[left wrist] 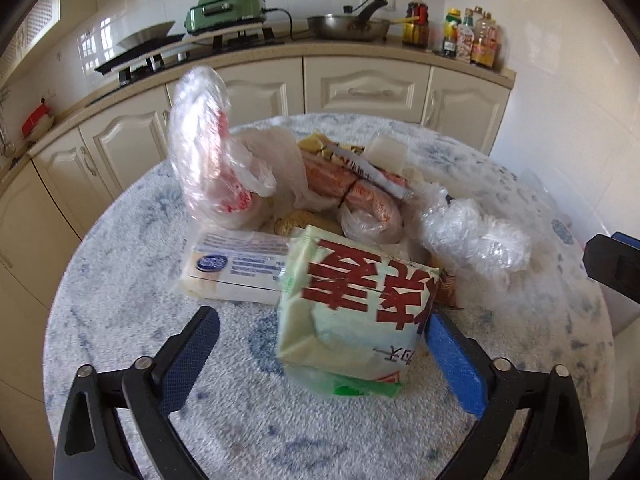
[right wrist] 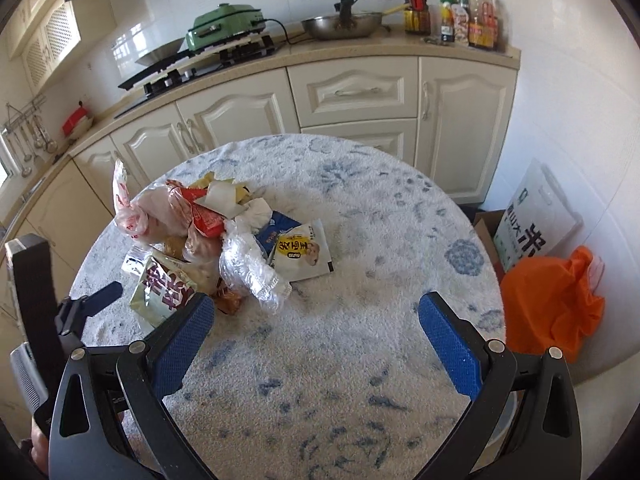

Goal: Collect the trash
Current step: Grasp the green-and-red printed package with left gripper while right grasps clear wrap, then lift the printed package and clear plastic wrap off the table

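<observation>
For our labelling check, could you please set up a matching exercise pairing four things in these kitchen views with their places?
Things:
1. pale green packet with red characters
2. green electric cooker
3. orange plastic bag
4. steel wok

Places:
A. on the floor
B. between the left jaws
C. on the hob
D. beside the bottles

Pairs: 1-B, 2-C, 3-A, 4-D
</observation>
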{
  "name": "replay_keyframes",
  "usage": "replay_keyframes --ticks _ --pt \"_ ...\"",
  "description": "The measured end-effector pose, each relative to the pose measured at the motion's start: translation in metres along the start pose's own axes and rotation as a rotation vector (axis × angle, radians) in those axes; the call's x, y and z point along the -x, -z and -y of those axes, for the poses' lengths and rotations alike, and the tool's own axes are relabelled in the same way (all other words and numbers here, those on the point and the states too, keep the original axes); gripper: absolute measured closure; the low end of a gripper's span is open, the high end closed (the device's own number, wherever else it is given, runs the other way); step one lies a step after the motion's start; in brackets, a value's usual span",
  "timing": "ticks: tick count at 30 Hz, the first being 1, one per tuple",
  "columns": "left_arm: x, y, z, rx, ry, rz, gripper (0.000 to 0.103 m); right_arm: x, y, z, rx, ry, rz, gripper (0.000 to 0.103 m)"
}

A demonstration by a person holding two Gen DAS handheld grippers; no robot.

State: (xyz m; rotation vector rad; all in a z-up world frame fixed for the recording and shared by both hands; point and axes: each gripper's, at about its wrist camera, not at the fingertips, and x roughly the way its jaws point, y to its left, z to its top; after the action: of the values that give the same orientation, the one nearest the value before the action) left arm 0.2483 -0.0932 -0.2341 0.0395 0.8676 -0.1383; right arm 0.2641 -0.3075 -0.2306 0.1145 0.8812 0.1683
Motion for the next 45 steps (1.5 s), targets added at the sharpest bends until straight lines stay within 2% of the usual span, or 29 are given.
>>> replay_keyframes --ticks 2,4,6,7,10,12,14,15,17,20,24,28,30,31,32,34,36,37,38,39,40,41,42,43,45 --pt "-0.013 -0.006 -0.003 0.039 0.08 -0.033 0.036 -0.009 -0.005 -0.002 0.015 -0.026 -0.006 0.0" --pt "-0.02 -0.009 -0.005 0.062 0.102 -0.044 0.037 -0.018 -0.011 -0.005 0.028 -0.052 -0.014 0.0" --pt "-0.024 -0.012 -0.006 0.059 0.1 -0.04 0.037 -0.031 -0.017 -0.013 0.051 -0.087 -0.025 0.006" --pt "-0.026 -0.013 -0.008 0.068 0.103 -0.04 0.037 -0.04 -0.02 -0.019 0.072 -0.096 -0.043 0.013" --pt "-0.029 -0.013 -0.013 0.088 0.106 -0.04 0.037 -0.062 -0.025 -0.036 0.127 -0.103 -0.075 0.021" --pt "-0.029 -0.013 -0.017 0.091 0.1 -0.038 0.037 -0.079 -0.025 -0.045 0.16 -0.112 -0.11 0.03" --pt "-0.027 -0.015 -0.02 0.097 0.097 -0.032 0.038 -0.093 -0.022 -0.052 0.191 -0.112 -0.148 0.056" --pt "-0.023 -0.013 -0.018 0.099 0.098 -0.027 0.038 -0.097 -0.019 -0.052 0.192 -0.105 -0.161 0.059" --pt "-0.019 -0.012 -0.019 0.103 0.1 -0.018 0.038 -0.089 -0.014 -0.047 0.144 -0.143 -0.14 0.077" --pt "-0.009 -0.003 -0.018 0.102 0.113 -0.007 0.038 -0.072 -0.004 -0.038 0.111 -0.15 -0.112 0.083" --pt "-0.005 0.003 -0.015 0.1 0.131 -0.005 0.038 -0.056 0.01 -0.018 0.027 -0.188 -0.114 0.084" --pt "0.005 0.015 -0.021 0.09 0.138 -0.001 0.038 -0.045 0.025 -0.012 0.032 -0.189 -0.157 0.083" --pt "0.004 0.02 -0.02 0.082 0.13 -0.008 0.038 -0.045 0.03 -0.012 0.046 -0.159 -0.168 0.081" --pt "0.005 0.023 -0.021 0.08 0.126 -0.013 0.037 -0.046 0.03 -0.011 0.05 -0.149 -0.172 0.072" --pt "0.002 0.023 -0.019 0.076 0.122 -0.021 0.037 -0.048 0.03 -0.011 0.05 -0.133 -0.171 0.058" --pt "-0.002 0.025 -0.014 0.069 0.114 -0.035 0.037 -0.051 0.026 -0.012 0.05 -0.123 -0.158 0.049" --pt "-0.005 0.024 -0.011 0.056 0.102 -0.04 0.038 -0.059 0.023 -0.015 0.068 -0.107 -0.157 0.048" --pt "-0.006 0.024 -0.009 0.047 0.094 -0.033 0.038 -0.061 0.021 -0.017 0.083 -0.103 -0.152 0.052" --pt "-0.006 0.024 -0.007 0.041 0.089 -0.033 0.04 -0.062 0.021 -0.019 0.09 -0.1 -0.153 0.067" --pt "-0.005 0.024 -0.007 0.046 0.091 -0.03 0.042 -0.063 0.02 -0.018 0.092 -0.1 -0.155 0.076" --pt "-0.005 0.025 -0.009 0.057 0.097 -0.03 0.061 -0.063 0.021 -0.018 0.085 -0.112 -0.161 0.079" --pt "-0.004 0.025 -0.01 0.062 0.109 -0.034 0.089 -0.061 0.022 -0.016 0.073 -0.125 -0.158 0.08" --pt "-0.005 0.023 -0.011 0.071 0.135 -0.049 0.097 -0.058 0.023 -0.014 0.066 -0.129 -0.152 0.081" --pt "-0.006 0.022 -0.014 0.081 0.154 -0.058 0.097 -0.054 0.025 -0.013 0.056 -0.133 -0.142 0.082" --pt "-0.006 0.023 -0.013 0.066 0.138 -0.051 0.097 -0.046 0.029 -0.009 0.028 -0.156 -0.13 0.082"
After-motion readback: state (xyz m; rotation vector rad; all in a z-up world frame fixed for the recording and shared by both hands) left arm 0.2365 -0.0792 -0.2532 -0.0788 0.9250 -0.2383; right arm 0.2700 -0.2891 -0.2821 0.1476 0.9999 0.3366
